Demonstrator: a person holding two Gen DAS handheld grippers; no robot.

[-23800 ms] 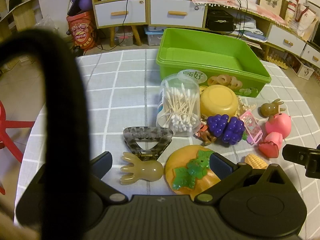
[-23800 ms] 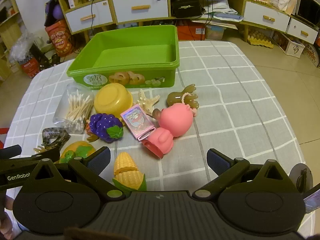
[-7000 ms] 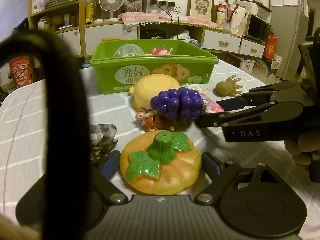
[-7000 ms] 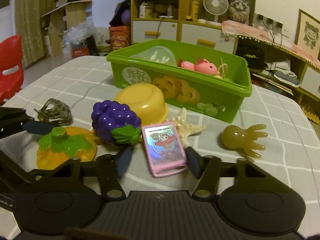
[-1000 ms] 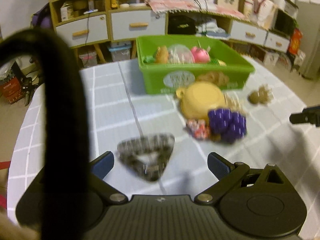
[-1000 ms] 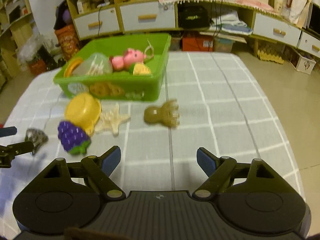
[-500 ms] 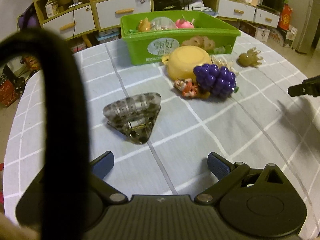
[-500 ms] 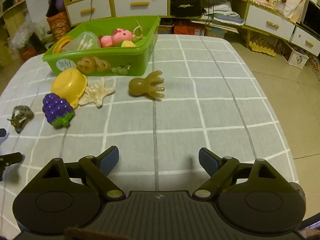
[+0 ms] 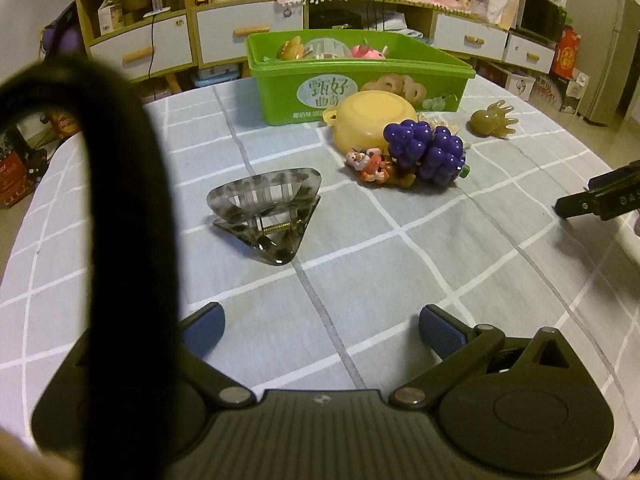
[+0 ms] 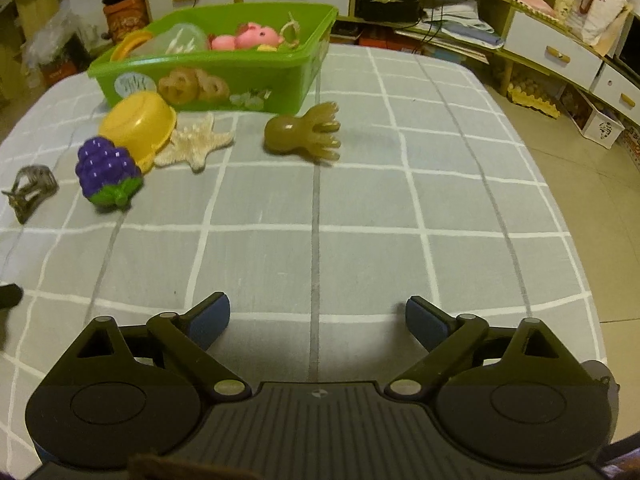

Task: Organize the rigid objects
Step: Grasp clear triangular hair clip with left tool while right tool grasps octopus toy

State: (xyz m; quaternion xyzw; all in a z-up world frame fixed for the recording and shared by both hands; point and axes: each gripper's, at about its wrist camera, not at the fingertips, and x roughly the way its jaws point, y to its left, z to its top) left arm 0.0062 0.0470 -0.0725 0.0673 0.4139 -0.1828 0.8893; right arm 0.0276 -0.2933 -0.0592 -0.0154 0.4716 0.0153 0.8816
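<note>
A green bin point(image 9: 280, 80) point(image 10: 208, 80) at the back of the table holds a pink pig, a cotton-swab tub and other toys. In front of it lie a yellow bowl point(image 9: 376, 118) point(image 10: 138, 122), purple grapes point(image 9: 424, 152) point(image 10: 106, 170), a small figurine point(image 9: 370, 166), a starfish point(image 10: 196, 142) and an olive octopus toy point(image 9: 490, 120) point(image 10: 300, 134). A tortoiseshell hair claw point(image 9: 266, 214) point(image 10: 30, 188) lies just ahead of my left gripper point(image 9: 320, 326), whose jaws are opening with nothing between them. My right gripper point(image 10: 318, 320) is also opening, over bare cloth, with the octopus well ahead.
A grey checked cloth point(image 10: 360, 208) covers the table; its right edge drops to the floor. Drawer cabinets point(image 9: 248, 36) and shelves stand behind. The right gripper's fingers point(image 9: 600, 200) reach into the left wrist view from the right. A black strap point(image 9: 120, 200) blocks that view's left side.
Both grippers have sunk toward the table and their jaws stand wider. The hair claw now looks nearer to the left gripper, the octopus nearer to the right one.
</note>
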